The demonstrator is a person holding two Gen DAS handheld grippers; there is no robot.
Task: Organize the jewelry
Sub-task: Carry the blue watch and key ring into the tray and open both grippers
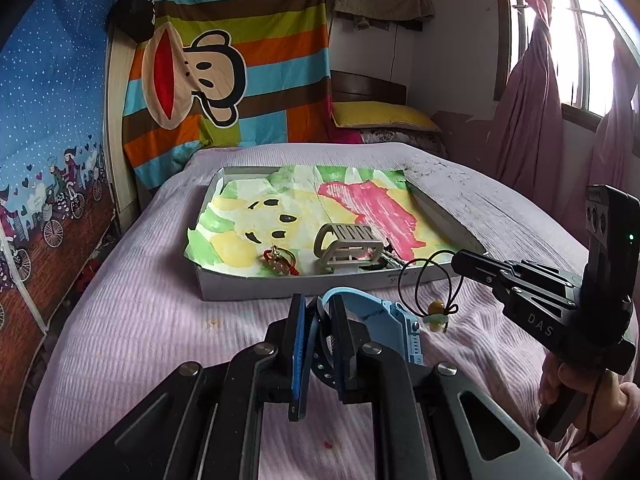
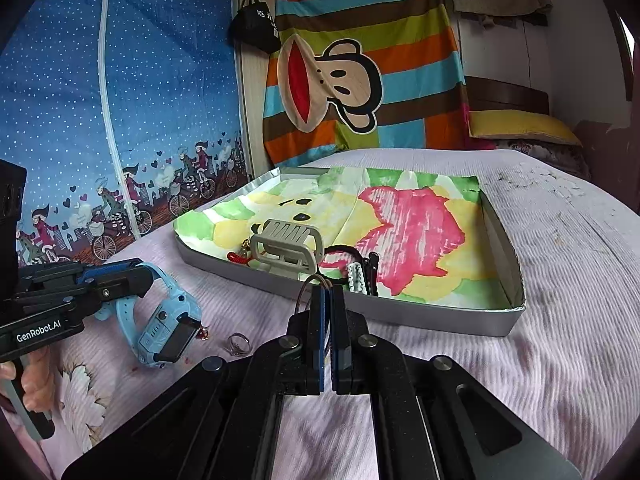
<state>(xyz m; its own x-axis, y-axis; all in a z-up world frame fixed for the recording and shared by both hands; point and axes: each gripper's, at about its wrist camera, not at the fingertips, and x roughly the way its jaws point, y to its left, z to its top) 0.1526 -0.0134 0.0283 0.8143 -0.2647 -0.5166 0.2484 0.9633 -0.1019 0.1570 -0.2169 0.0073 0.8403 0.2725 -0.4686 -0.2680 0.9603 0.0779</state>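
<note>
Window (image 1: 576, 40) daylight, fisheye-bent edges

Home bedroom, bed (image 1: 160, 320), pillow (image 1: 384, 116) (yellow), curtains (image 1: 528, 120)

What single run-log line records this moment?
left tool: shut on blue watch | right tool: shut on cord necklace | tray: ahead

Left gripper (image 1: 320, 320) tipped down a little, fingers squeezed tight on a blue watch strap (image 1: 340, 294). Right gripper (image 2: 328, 300) tipped down too, fingers pressed together on a thin dark cord (image 1: 424, 276). One hand (image 2: 32, 376) wrapped round the left handle. Other hand (image 1: 576, 384) wrapped round the right handle, pink sleeve (image 1: 616, 436) at the wrist.
</note>
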